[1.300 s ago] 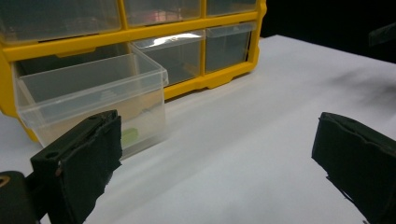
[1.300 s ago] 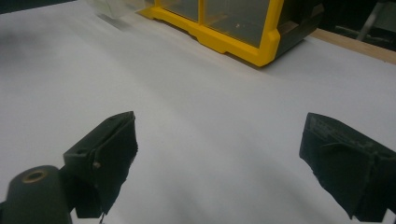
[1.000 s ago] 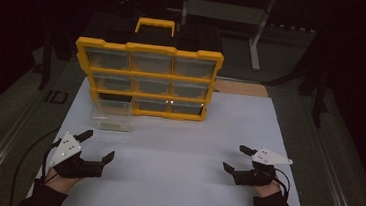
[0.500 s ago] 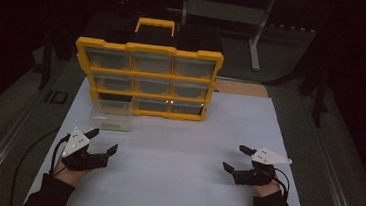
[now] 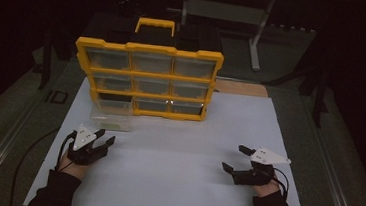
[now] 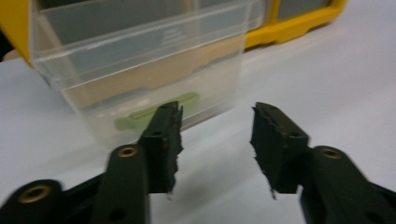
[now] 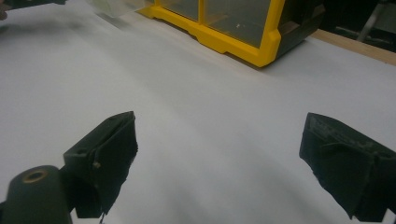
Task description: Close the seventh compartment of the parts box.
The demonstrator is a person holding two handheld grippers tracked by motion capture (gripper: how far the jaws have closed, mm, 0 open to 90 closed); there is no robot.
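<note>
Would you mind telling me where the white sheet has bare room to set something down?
The widest bare patch lies between the left gripper and the right gripper, running up to the yellow organizer. It is crowded front-left, where the clear drawer sits.

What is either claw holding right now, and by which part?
Nothing. The left claw is open, short of the clear plastic drawer bin; the right claw is open over the white sheet.

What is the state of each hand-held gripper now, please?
Left hand-held gripper: open, holding nothing, facing the clear bin.
Right hand-held gripper: open, holding nothing.
</note>
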